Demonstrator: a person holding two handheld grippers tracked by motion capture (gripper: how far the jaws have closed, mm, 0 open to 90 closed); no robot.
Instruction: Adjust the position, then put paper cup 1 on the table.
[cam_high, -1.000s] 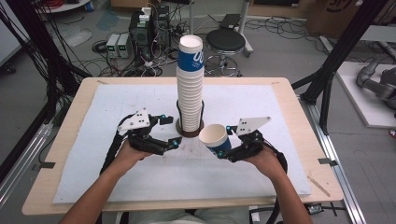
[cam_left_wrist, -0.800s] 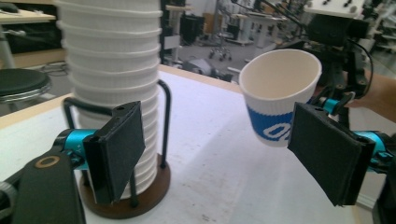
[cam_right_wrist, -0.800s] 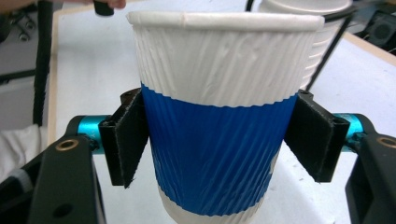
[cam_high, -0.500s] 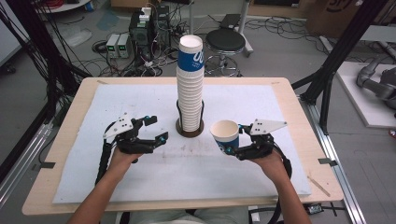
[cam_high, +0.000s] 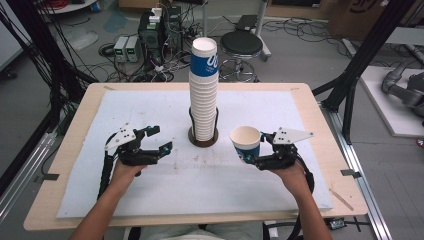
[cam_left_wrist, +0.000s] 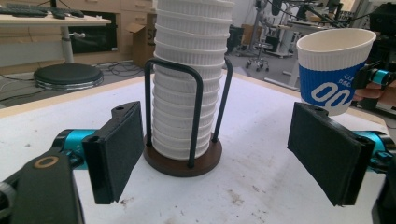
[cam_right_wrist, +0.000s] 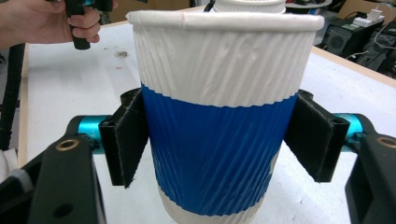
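Your right tongs (cam_high: 248, 154) have carried one paper cup (cam_high: 245, 142) clear of the cup stack (cam_high: 204, 90), still gripping it. Your left tongs (cam_high: 159, 139), wide and empty, have drawn back left of the stack, so the cup looks ready to set down on the desk (cam_high: 150, 100).

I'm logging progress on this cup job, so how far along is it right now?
Done: one blue-and-white paper cup is off the stack of cups and clear of it. In hand: the right gripper clamps that cup upright above the white mat; the left gripper is open and empty, beside the holder. Left: the cup isn't set down, and a tall stack remains in the holder.
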